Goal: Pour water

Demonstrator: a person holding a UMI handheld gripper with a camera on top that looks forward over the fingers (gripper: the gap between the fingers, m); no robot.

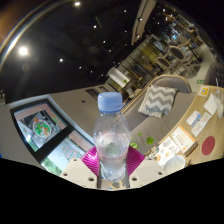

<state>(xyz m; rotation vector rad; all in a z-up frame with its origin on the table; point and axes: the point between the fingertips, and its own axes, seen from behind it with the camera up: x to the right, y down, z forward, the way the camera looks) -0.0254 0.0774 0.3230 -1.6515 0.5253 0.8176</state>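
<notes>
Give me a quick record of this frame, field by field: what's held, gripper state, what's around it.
held item: clear water bottle, pale blue cap on, upright
gripper: fingers shut on the bottle
surface: light table beyond the bottle
nearby: zigzag-patterned cushion beyond and to one side; printed sheets on the other
pouring: not yet begun

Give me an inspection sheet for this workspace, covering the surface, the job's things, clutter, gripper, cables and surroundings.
Surface: pale table, seen tilted.
Job's things: clear water bottle with a light blue cap, cap on; no cup or glass clearly seen.
Clutter: printed sheets beside the bottle, a zigzag-patterned item beyond it, cards and small objects on the far side.
Gripper: gripper has both fingers pressed on the bottle's lower body, the pink pads against it.
Cables: nothing seen.
Surroundings: dark ceiling with round lights; shelving and equipment behind the table.
</notes>
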